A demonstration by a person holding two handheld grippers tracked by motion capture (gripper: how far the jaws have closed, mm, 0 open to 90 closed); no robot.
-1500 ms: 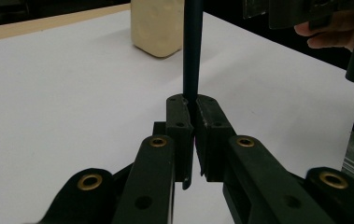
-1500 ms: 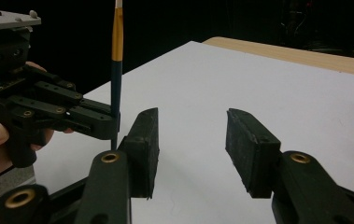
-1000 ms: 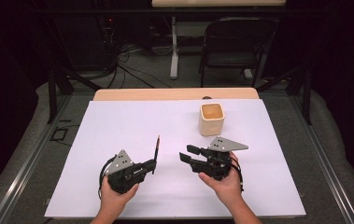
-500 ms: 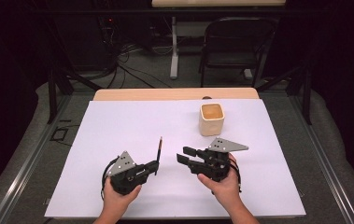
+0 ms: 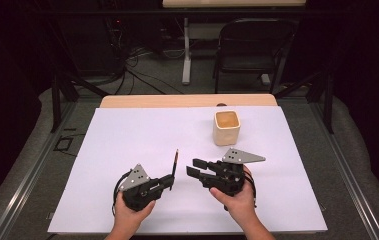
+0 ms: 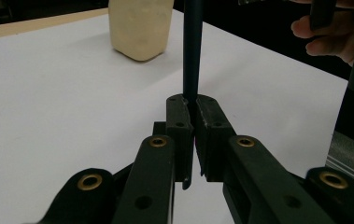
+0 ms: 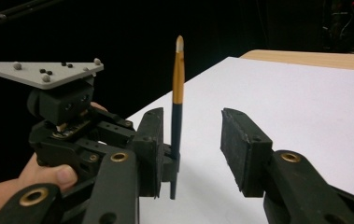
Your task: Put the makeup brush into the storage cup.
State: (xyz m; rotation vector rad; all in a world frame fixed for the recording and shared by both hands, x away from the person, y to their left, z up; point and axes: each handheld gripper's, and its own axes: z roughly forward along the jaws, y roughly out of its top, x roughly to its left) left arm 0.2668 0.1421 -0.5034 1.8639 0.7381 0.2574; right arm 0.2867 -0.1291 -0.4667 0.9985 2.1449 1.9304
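A thin brush (image 5: pixel 175 162) with a black handle, an orange upper part and a pale tip stands nearly upright. My left gripper (image 5: pixel 169 181) is shut on its lower end. In the left gripper view the jaws (image 6: pixel 194 105) pinch the dark handle (image 6: pixel 192 56). My right gripper (image 5: pixel 196 167) is open and points left, just right of the brush. In the right gripper view the brush (image 7: pixel 178 93) stands between the open jaws (image 7: pixel 193 126), close to the left pad (image 7: pixel 150 149) and apart from the right one. A cream cup (image 5: pixel 226 127) stands farther back on the white sheet (image 5: pixel 127 135).
The white sheet covers the wooden table (image 5: pixel 187 101), whose far edge shows behind it. The cup (image 6: pixel 139 28) stands beyond the left gripper's jaws. A black chair (image 5: pixel 254 42) and cables lie on the floor past the table.
My right gripper has moved a little to the left, towards the brush, with its jaws still open. My left gripper has shifted slightly right with the brush in it.
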